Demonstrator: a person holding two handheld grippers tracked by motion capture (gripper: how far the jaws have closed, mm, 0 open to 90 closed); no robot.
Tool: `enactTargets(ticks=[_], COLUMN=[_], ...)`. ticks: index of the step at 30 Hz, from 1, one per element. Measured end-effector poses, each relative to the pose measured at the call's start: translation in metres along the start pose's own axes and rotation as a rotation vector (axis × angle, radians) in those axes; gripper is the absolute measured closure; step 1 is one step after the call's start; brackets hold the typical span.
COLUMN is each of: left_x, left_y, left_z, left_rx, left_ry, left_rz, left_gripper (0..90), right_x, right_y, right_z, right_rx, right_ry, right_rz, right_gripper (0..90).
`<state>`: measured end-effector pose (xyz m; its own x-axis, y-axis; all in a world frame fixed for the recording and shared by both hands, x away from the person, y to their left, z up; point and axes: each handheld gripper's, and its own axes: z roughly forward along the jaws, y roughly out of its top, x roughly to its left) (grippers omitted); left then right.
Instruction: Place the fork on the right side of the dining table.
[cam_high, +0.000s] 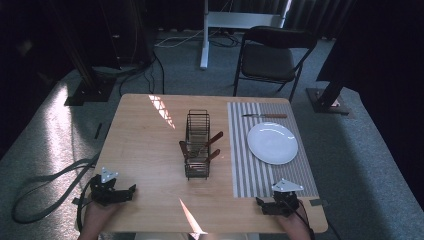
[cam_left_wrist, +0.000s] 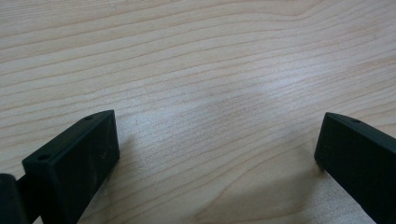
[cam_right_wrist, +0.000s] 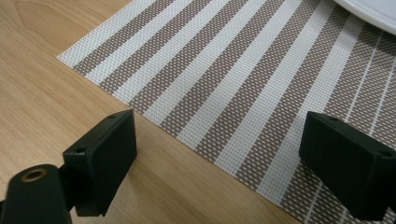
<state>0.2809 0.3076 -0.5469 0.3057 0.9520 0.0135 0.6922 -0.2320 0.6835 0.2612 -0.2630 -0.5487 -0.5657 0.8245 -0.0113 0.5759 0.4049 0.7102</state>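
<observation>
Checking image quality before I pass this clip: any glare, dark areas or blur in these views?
High view: dim and soft, bright sun patches on the table, room behind nearly black. Left gripper view: sharp wood grain, pale sheen at centre. Right gripper view: placemat weave crisp, plate rim slightly overexposed.

Wire rack (cam_high: 197, 144): dark metal, upright, mid-desk, ahead of and between both tongs, well apart from each. Holds several wood-handled utensils (cam_high: 212, 141) leaning out to its sides; exact types too small to tell.

Striped placemat (cam_high: 250, 165): brown/white woven, flat, runs forward from the right tongs (cam_high: 278, 204); its near corner sits under them, jaws spread wide above it.

White plate (cam_high: 272, 143): round, empty, on the placemat, ahead of the right tongs.

Knife (cam_high: 264, 116): wood handle, lies crosswise on the placemat's far end, beyond the plate, blade toward the rack side.
</observation>
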Motion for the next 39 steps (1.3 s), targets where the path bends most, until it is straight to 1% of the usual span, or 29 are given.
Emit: enactTargets(ticks=[1,2,3,4,5,6,9,10,14,15,16,20,21,24,25,27,34,37,38,39], left_x=[0.0,0.0,0.0,0.0,0.0,0.0,0.0,0.0,-0.001,-0.001,-0.001,0.0,0.0,0.0,0.0,0.0,0.0,0.0,0.0,0.0], left_y=[0.0,0.0,0.0,0.0,0.0,0.0,0.0,0.0,0.0,0.0,0.0,0.0,0.0,0.0,0.0,0.0,0.0,0.0,0.0,0.0], left_z=[0.0,0.0,0.0,0.0,0.0,0.0,0.0,0.0,0.0,0.0,0.0,0.0,0.0,0.0,0.0,0.0,0.0,0.0,0.0,0.0], left_rx=[0.0,0.0,0.0,0.0,0.0,0.0,0.0,-0.002,-0.001,-0.001,-0.001,-0.001,-0.001,-0.001,-0.001,-0.001,-0.001,-0.001,-0.001,-0.001], left_ry=[0.0,-0.001,-0.001,-0.001,-0.001,-0.003,-0.006,-0.01,-0.019,-0.019,-0.019,-0.019,-0.019,-0.02,-0.022,-0.023,-0.023,-0.024,-0.024,-0.025], left_rz=[0.0,0.001,0.001,0.001,0.001,0.003,0.006,0.009,0.021,0.021,0.021,0.022,0.021,0.022,0.024,0.024,0.024,0.025,0.026,0.027], left_gripper=[0.2,0.3,0.3,0.2,0.3,0.3,0.3,0.3,0.3,0.3,0.2,0.3,0.2,0.2,0.2,0.2,0.2,0.2,0.2,0.2], right_x=[0.0,-0.002,-0.002,-0.006,-0.006,-0.01,-0.013,-0.017,-0.026,-0.026,-0.024,-0.02,-0.017,-0.015,-0.013,-0.011,-0.006,-0.003,-0.003,-0.001], right_y=[-0.001,-0.002,-0.002,-0.004,-0.004,-0.008,-0.01,-0.014,-0.019,-0.019,-0.018,-0.017,-0.013,-0.011,-0.007,-0.004,0.007,0.014,0.014,0.017], right_z=[-0.001,-0.004,-0.004,-0.008,-0.008,-0.013,-0.016,-0.02,-0.025,-0.025,-0.025,-0.024,-0.023,-0.022,-0.021,-0.021,-0.024,-0.025,-0.025,-0.024], right_rx=[-0.009,-0.031,-0.031,-0.056,-0.056,-0.067,-0.067,-0.069,-0.063,-0.063,-0.067,-0.058,-0.057,-0.051,-0.052,-0.053,-0.079,-0.086,-0.086,-0.095], right_ry=[0.0,0.013,0.013,0.027,0.027,0.024,0.024,0.02,0.041,0.041,0.046,0.046,0.081,0.091,0.104,0.11,0.134,0.158,0.158,0.169], right_rz=[0.002,0.011,0.011,0.037,0.037,0.047,0.057,0.062,0.088,0.088,0.075,0.057,0.064,0.056,0.053,0.046,0.035,0.026,0.026,0.022], right_gripper=[10.8,10.9,10.9,10.9,10.9,10.9,10.9,10.9,11.2,11.2,12.7,12.6,13.1,13.2,13.6,14.2,15.1,15.8,15.8,15.8])
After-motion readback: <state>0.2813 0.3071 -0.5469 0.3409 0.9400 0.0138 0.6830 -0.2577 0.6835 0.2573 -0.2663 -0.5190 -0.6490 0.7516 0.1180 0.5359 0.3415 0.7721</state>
